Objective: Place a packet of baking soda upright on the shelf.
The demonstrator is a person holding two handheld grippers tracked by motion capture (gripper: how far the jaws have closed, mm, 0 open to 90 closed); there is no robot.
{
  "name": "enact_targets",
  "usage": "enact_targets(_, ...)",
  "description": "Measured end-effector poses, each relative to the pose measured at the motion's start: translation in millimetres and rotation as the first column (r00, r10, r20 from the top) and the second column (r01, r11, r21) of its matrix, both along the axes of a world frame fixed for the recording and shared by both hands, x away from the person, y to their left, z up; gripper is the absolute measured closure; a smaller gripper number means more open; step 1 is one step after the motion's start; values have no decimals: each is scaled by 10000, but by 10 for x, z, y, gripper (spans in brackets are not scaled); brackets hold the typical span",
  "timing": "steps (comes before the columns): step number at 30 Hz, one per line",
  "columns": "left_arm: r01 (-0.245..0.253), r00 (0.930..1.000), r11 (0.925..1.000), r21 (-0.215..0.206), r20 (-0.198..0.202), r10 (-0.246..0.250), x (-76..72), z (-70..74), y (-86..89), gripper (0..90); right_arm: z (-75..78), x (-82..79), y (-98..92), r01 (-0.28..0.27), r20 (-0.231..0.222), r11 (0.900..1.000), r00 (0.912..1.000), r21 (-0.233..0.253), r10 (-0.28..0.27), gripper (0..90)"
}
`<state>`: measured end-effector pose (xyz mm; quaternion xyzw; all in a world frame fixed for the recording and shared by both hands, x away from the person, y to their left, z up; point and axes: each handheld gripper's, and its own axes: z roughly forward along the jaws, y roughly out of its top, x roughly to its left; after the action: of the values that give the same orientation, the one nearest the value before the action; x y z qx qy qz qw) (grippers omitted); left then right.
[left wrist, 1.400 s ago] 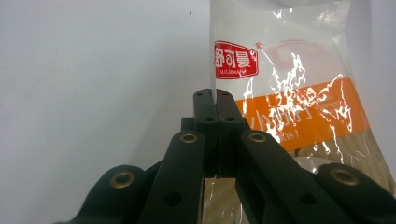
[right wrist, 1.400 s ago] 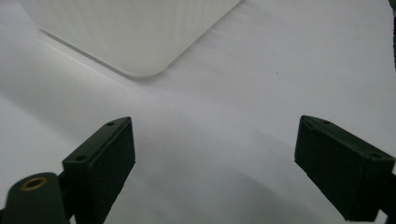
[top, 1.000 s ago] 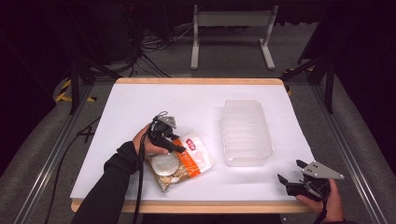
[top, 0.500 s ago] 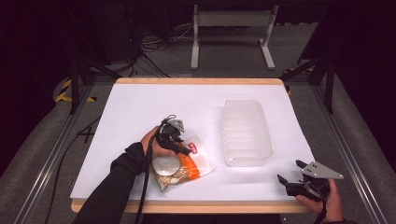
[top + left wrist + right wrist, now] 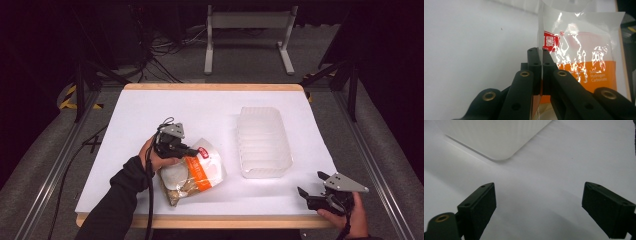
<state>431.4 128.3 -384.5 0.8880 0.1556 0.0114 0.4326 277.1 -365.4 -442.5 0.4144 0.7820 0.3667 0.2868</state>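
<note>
Between left gripper (image 5: 541, 53) jaws: bag (image 5: 584, 62) edge, clamped; right gripper (image 5: 537, 202) wide.

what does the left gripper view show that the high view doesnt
Left gripper view: the left gripper shut on the edge of the clear plastic bag with an orange band, a red logo patch and the words "Hydrogen Carbonate" readable.

High view: the translucent ribbed plastic tub to the bag's right, the right gripper open near the front right corner, both hands, and the floor stand behind.

Both: the bag, the left gripper and the white table.
</note>
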Motion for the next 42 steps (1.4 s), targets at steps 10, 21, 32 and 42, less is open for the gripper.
enact_targets(10, -894, 9884, 9822, -1653, 1070, 1080, -158, 328, 205, 897, 2, 5, 6, 34, -4, 10000, 10000, -7, -34, 130)
enact_targets(21, -915, 9771, 9660, -2417, 1656, 1340, -311, 513, 167, 898, 15, 6, 7, 49, 84, 10000, 10000, 69, -50, 130)
enact_targets(32, -1030, 9729, 9633, -2480, 1766, 1495, -260, 530, 23, 898, 52, -5, -9, 151, 352, 9996, 9993, 222, -159, 132)
enact_targets(42, -918, 9706, 9509, -2957, 1867, 1518, -208, 677, -160, 898, 55, 3, 2, 99, 385, 9994, 9992, 317, -111, 133)
